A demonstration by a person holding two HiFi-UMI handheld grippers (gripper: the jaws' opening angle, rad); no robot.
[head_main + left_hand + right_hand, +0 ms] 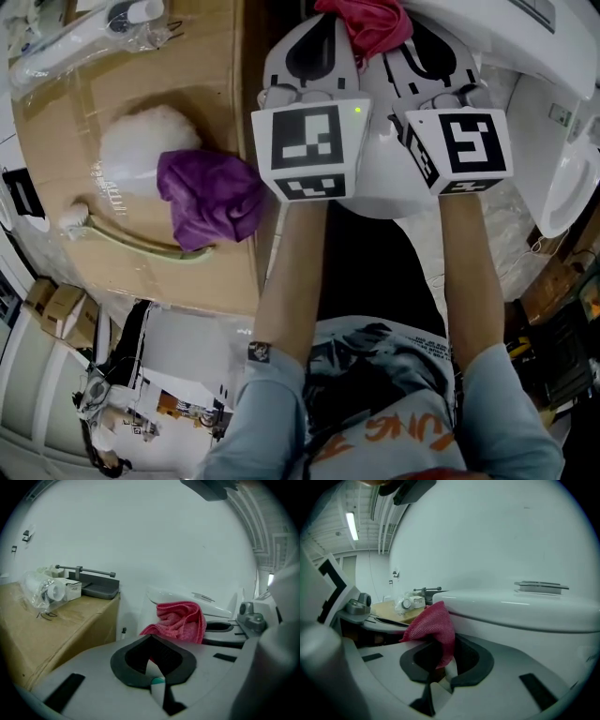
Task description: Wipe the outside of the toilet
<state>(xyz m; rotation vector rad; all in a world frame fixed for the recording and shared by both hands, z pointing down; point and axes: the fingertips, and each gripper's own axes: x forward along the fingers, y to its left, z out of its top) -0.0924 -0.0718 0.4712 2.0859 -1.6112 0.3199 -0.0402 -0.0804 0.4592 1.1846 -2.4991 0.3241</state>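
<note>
A red cloth [370, 23] hangs bunched at the top of the head view, between my two grippers, which are side by side. My left gripper [323, 28] has its jaws together, with a sliver of the red cloth [180, 620] showing between them. My right gripper [427, 42] is shut on a corner of the cloth [433, 625], which drops down into its jaws. The white toilet [562, 141] lies just ahead and to the right. Its rim [525, 611] runs right beside the right gripper, and its body [187, 597] rises behind the cloth.
A cardboard box [56, 150] stands to the left. On it lie a purple cloth [208, 197], a white fluffy duster [145, 141], a pale brush [122, 234] and a plastic-wrapped part [44, 590]. A grey tool [93, 585] rests at the box's far edge.
</note>
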